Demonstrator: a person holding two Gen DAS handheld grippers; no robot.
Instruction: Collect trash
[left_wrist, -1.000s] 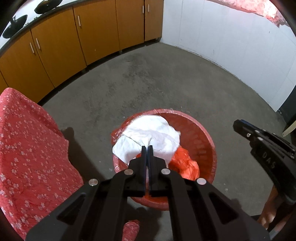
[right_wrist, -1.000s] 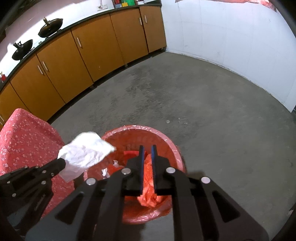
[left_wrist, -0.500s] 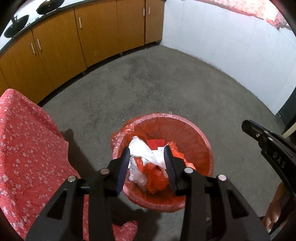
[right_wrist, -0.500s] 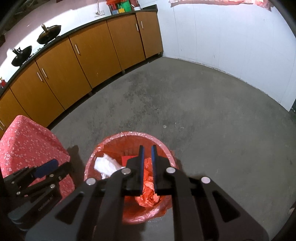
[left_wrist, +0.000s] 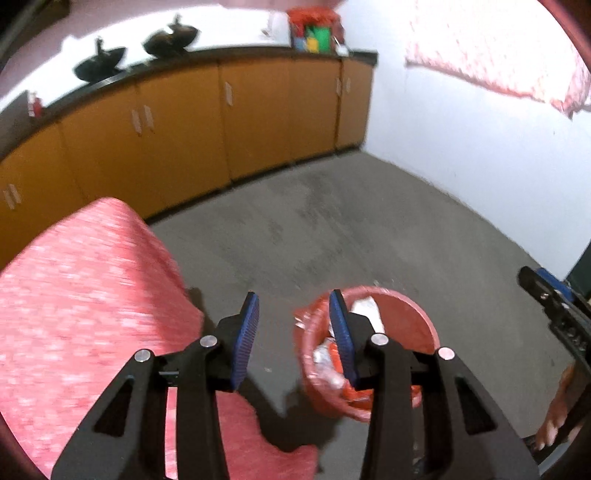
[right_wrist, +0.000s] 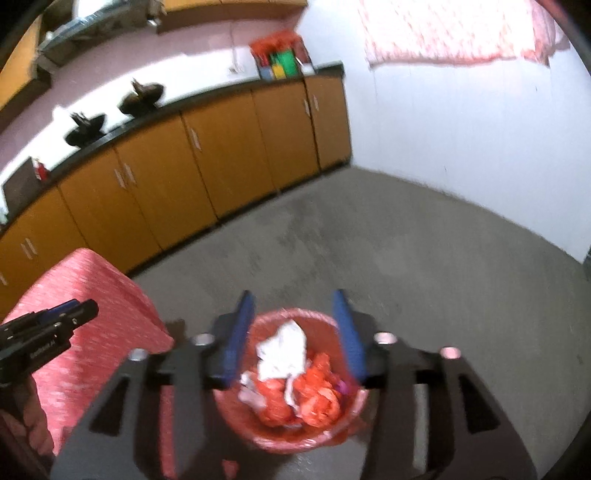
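A red trash bin (left_wrist: 417, 317) with a red liner stands on the grey floor, seen from above in both wrist views. Inside the bin (right_wrist: 325, 435) lie crumpled white paper (right_wrist: 284, 349) and red plastic scraps (right_wrist: 314, 398). My left gripper (left_wrist: 293, 308) hangs above and left of the bin, its jaws opening with nothing between them. My right gripper (right_wrist: 293, 306) is over the bin, jaws opening and nothing held; the trash shows far below between them. Each gripper shows at the edge of the other's view, right gripper (left_wrist: 543, 291) and left gripper (right_wrist: 70, 314).
A table under a red flowered cloth (left_wrist: 74, 295) stands close on the left of the bin. Orange cabinets (right_wrist: 221, 155) with a dark counter and black pans line the far wall. White tiled wall (right_wrist: 461, 129) on the right. A person's hand (left_wrist: 557, 417) shows at lower right.
The left gripper let go of the white paper, which dropped into the bin. The right gripper opened and its red scrap is in the bin. Both grippers rose away from the bin.
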